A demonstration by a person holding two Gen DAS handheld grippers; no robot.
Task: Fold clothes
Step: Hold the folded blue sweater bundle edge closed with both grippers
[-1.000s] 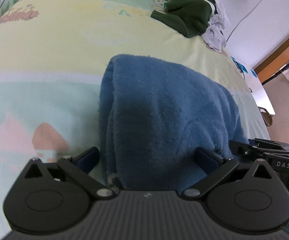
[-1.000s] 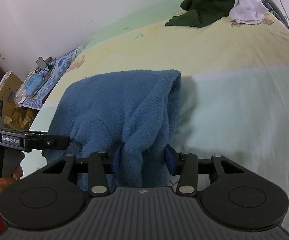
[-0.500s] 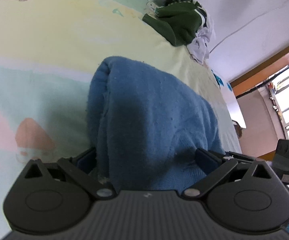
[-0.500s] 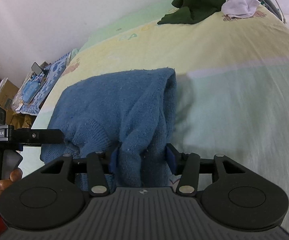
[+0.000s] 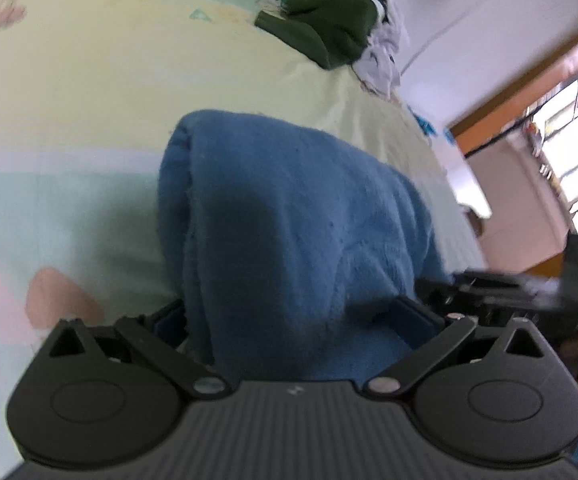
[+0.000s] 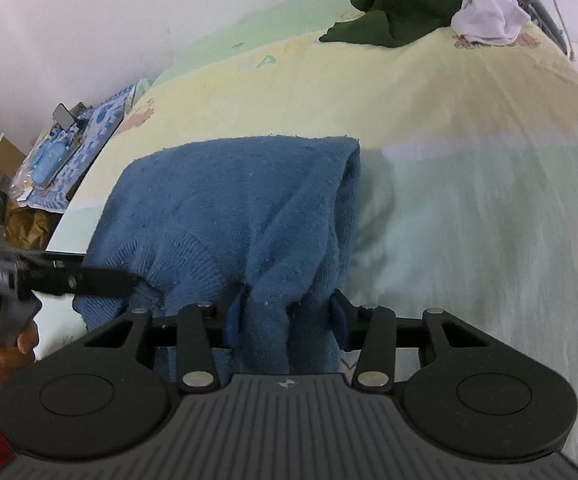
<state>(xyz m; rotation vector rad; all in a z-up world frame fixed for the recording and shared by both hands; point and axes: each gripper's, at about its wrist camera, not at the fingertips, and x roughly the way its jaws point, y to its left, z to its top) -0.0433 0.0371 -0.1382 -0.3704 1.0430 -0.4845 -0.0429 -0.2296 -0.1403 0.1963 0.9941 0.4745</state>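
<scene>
A blue knitted sweater (image 6: pixel 229 200) lies folded in a thick hump on the pastel bed sheet (image 6: pixel 469 128). Its near edge runs into both grippers. My right gripper (image 6: pixel 287 318) is closing, and its blue pads squeeze a bunched fold of the sweater's right side. My left gripper (image 5: pixel 291 320) stands wide, with the sweater (image 5: pixel 289 200) filling the gap between its pads; I see no squeeze there. In the right wrist view the left gripper (image 6: pixel 129 280) reaches in from the left to the ribbed hem, with a hand (image 6: pixel 5 356) on its handle. The right gripper (image 5: pixel 489 284) shows blurred at the sweater's right edge.
A dark green garment (image 6: pixel 405 4) and a white one (image 6: pixel 489 12) are piled at the bed's far end. A blue patterned cloth with small items (image 6: pixel 69 140) and boxes lie off the bed's left edge. A doorway (image 5: pixel 529 140) is at the right.
The left wrist view has tilted, bringing more of the doorway into sight. The sweater and both grippers stay where they were.
</scene>
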